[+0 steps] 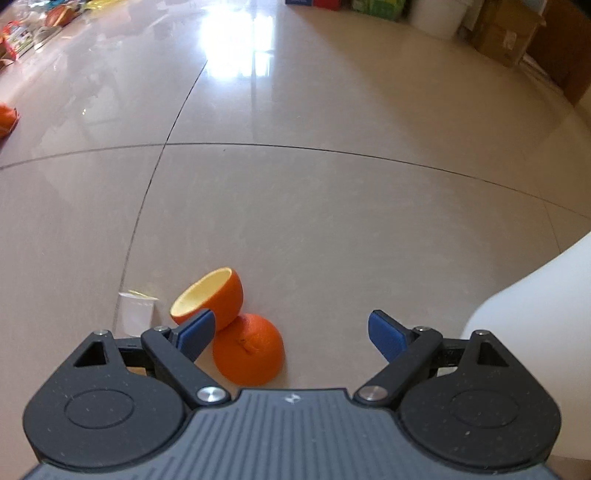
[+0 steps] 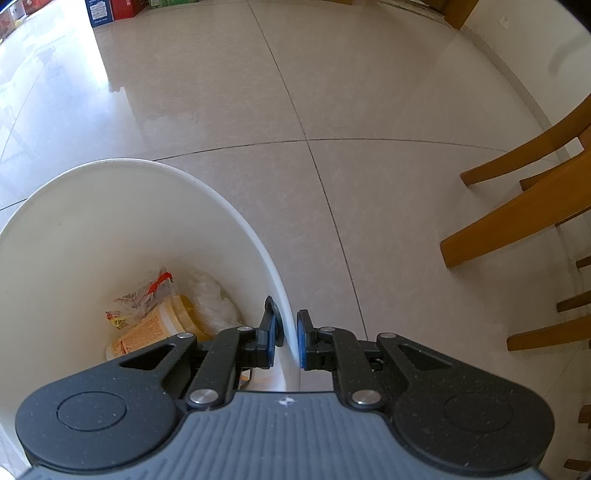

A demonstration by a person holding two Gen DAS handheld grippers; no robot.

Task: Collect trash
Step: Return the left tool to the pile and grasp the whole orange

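Observation:
Two orange peel halves lie on the tiled floor in the left wrist view: one tilted with its pale inside showing (image 1: pixel 214 295), one dome-side up (image 1: pixel 251 350). A small white cup (image 1: pixel 135 312) stands just left of them. My left gripper (image 1: pixel 291 332) hangs over them with its jaws wide apart; the left blue pad (image 1: pixel 195 334) is in front of the tilted peel and nothing is gripped. My right gripper (image 2: pixel 287 339) is shut on the rim of a white bucket (image 2: pixel 255 236). Inside the bucket lie a yellow cup (image 2: pixel 155 328), a crumpled wrapper (image 2: pixel 144 295) and clear plastic (image 2: pixel 212 299).
The bucket's white side (image 1: pixel 535 295) fills the right edge of the left wrist view. Wooden chair legs (image 2: pixel 517 218) stand to the right of the bucket. Boxes (image 1: pixel 502 29), another white bucket (image 1: pixel 437 16) and packages (image 1: pixel 14 40) line the far floor edges. An orange item (image 1: pixel 7 120) lies far left.

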